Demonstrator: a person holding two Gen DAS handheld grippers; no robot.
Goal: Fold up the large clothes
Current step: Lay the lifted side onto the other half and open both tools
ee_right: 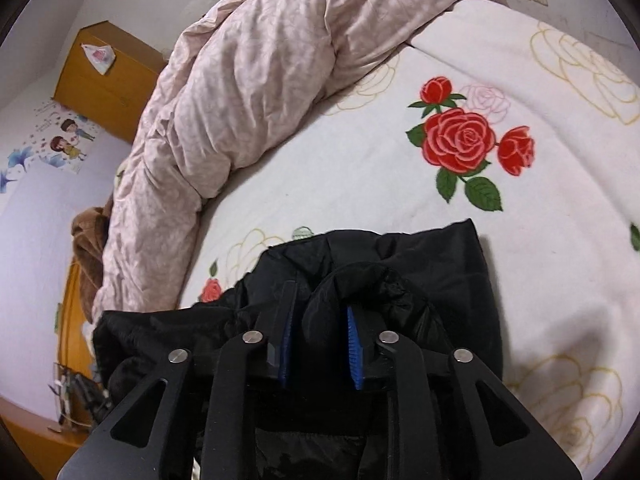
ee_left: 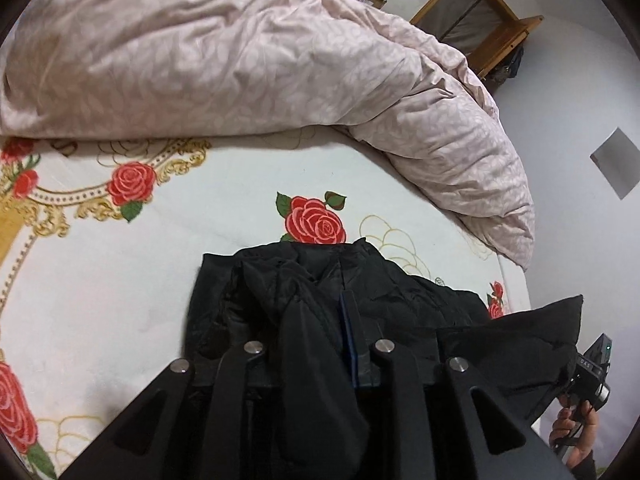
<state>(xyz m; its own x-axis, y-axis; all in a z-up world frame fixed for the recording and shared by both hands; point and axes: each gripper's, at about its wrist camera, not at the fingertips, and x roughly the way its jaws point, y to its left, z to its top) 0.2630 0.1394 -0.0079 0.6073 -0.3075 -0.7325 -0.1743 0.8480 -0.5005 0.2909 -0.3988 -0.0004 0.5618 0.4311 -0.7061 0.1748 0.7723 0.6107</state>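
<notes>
Both your grippers pinch the near edge of the black jacket [ee_left: 304,308], left gripper [ee_left: 316,332] and right gripper [ee_right: 320,344] side by side, and the rest of it lies ahead toward the far quilt [ee_left: 240,60] on the bed [ee_left: 120,280].

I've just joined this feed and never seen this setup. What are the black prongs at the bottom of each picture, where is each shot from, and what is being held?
There is no robot here: a person holds a hand-held gripper in each hand, and each carries a wide-angle camera looking along its two fingers. The prongs are those fingers.

One picture is from the left hand-held gripper, the other from the right hand-held gripper. Both are pinching folds of a black padded jacket that lies on a white bedspread with red roses. A crumpled pink duvet is heaped behind it. In the left view's lower right corner, the person's right hand shows.
</notes>
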